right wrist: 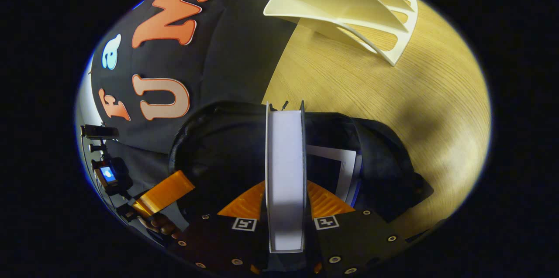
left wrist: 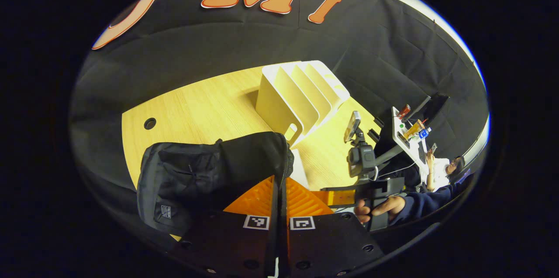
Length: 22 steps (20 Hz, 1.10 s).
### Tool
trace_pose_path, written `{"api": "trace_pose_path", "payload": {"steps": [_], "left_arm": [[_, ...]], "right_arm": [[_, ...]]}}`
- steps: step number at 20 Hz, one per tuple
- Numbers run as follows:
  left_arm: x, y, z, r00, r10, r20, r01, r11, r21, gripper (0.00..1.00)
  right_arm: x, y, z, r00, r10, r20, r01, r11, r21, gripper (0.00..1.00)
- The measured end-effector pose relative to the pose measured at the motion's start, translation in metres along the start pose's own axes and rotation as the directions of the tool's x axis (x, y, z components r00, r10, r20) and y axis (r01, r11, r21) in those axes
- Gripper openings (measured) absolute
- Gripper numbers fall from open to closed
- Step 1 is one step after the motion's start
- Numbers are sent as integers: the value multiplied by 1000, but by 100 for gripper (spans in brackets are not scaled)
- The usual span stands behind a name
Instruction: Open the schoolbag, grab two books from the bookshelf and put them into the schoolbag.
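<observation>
Second book [right wrist: 284, 169] pinched edge-on between the right gripper [right wrist: 284, 114] fingers, poised over the open schoolbag [right wrist: 218, 147] on the table [right wrist: 393, 108], a first book [right wrist: 338, 166] already inside; left gripper [left wrist: 279, 190] closed on the bag's zipper edge; bookshelf [right wrist: 349, 12] empty; best to keep the mouth pulled wide; lower the spine straight alongside the first; release only once seated.

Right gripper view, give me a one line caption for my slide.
The right gripper holds a book edge-on over the open schoolbag, with another book already inside.
</observation>
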<state>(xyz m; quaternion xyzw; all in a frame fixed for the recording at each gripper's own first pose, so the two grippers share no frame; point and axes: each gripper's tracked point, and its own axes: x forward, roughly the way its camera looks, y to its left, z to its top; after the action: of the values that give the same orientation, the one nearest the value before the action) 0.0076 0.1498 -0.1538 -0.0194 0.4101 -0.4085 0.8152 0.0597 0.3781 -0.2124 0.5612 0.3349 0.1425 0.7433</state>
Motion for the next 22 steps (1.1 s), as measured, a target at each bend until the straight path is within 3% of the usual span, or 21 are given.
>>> {"api": "trace_pose_path", "payload": {"steps": [7, 8, 9, 10, 11, 14, 18, 22], "left_arm": [[4, -9, 2, 1000, 11, 9, -11, 1000, -2, 3], [4, -9, 1, 1000, 15, 12, -15, 1000, -12, 3], [5, -9, 1, 1000, 18, 11, -18, 1000, -19, 3], [7, -9, 0, 1000, 23, 11, -22, 999, -26, 3], [9, -9, 0, 1000, 29, 7, -28, 999, -28, 3], [16, -7, 0, 998, 66, 12, -66, 997, -36, 3], [24, -8, -9, 991, 136, 7, -135, 989, -60, 5], [35, -24, -19, 986, 169, 1, -168, 981, -102, 18]], "right_arm": [[32, -1, -12, 999, 27, -29, -26, 1000, 6, 34], [36, -2, -14, 999, 24, -43, -23, 1000, 8, 35], [37, -3, -19, 998, 15, -65, -15, 1000, 4, 44], [38, -5, -23, 996, 5, -87, -6, 1000, -5, 38], [38, -9, -25, 995, -13, -100, 11, 1000, -13, 40], [37, -24, -25, 986, -82, -145, 76, 996, -46, 49], [9, -39, -29, 951, -184, -250, 127, 965, -228, 68], [-21, -36, -3, 947, -205, -248, 118, 938, -326, 89]]}}
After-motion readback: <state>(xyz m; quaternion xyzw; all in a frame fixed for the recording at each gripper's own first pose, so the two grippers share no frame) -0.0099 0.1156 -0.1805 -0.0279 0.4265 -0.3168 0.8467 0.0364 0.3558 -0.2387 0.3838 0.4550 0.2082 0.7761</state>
